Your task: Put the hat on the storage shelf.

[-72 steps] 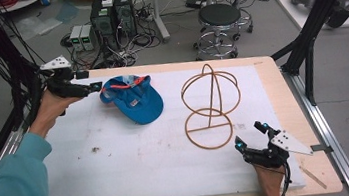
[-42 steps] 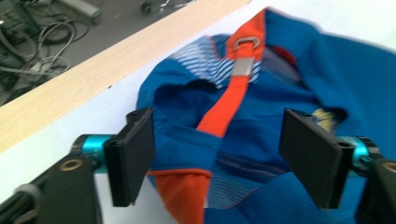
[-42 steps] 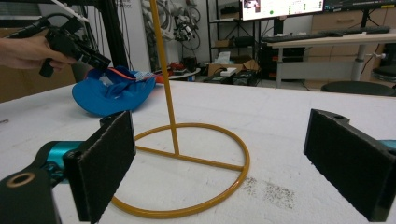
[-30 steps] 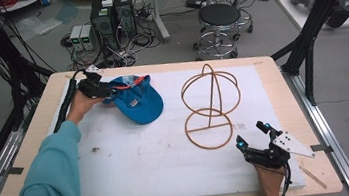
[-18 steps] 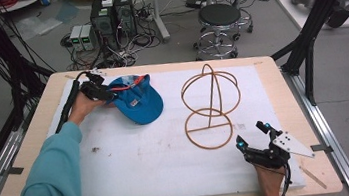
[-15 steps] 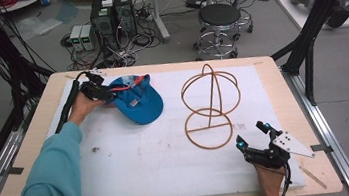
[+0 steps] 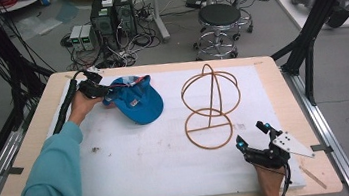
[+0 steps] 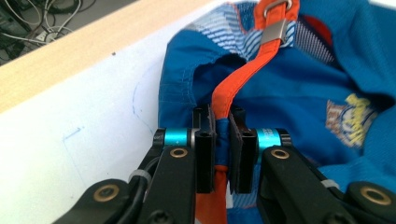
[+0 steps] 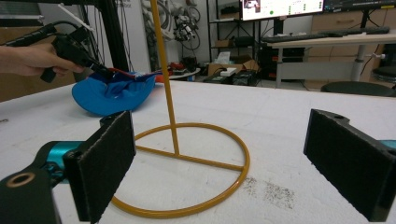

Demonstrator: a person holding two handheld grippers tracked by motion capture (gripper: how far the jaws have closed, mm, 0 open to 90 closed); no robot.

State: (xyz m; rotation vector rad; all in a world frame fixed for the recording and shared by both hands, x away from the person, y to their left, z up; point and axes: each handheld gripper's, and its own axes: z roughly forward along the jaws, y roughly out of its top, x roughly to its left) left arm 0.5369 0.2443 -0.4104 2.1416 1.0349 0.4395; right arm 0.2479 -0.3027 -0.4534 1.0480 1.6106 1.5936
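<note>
A blue cap (image 7: 138, 102) lies crown down on the white mat, left of a yellow wire hat stand (image 7: 211, 106). My left gripper (image 7: 103, 90) is at the cap's back edge. In the left gripper view its jaws have just been closing, and the left gripper (image 8: 222, 135) now pinches the orange strap (image 8: 243, 77) of the cap (image 8: 299, 93). My right gripper (image 7: 251, 135) rests open near the table's front right. In the right gripper view, the right gripper (image 9: 229, 154) faces the stand's ring base (image 9: 187, 163) with nothing between its pads; the cap (image 9: 112, 95) lies beyond.
The white mat (image 7: 134, 158) covers most of the wooden table (image 7: 27, 146). A thin wooden stick (image 7: 315, 176) lies at the front right corner. Black frame posts (image 7: 307, 46) stand at the table's sides. Stools (image 7: 218, 19) and computer boxes (image 7: 111, 10) are beyond the far edge.
Since the earliest frame my left hand has moved from the mat's left edge to the cap's back edge. Over the last second neither hand shifts in the high view.
</note>
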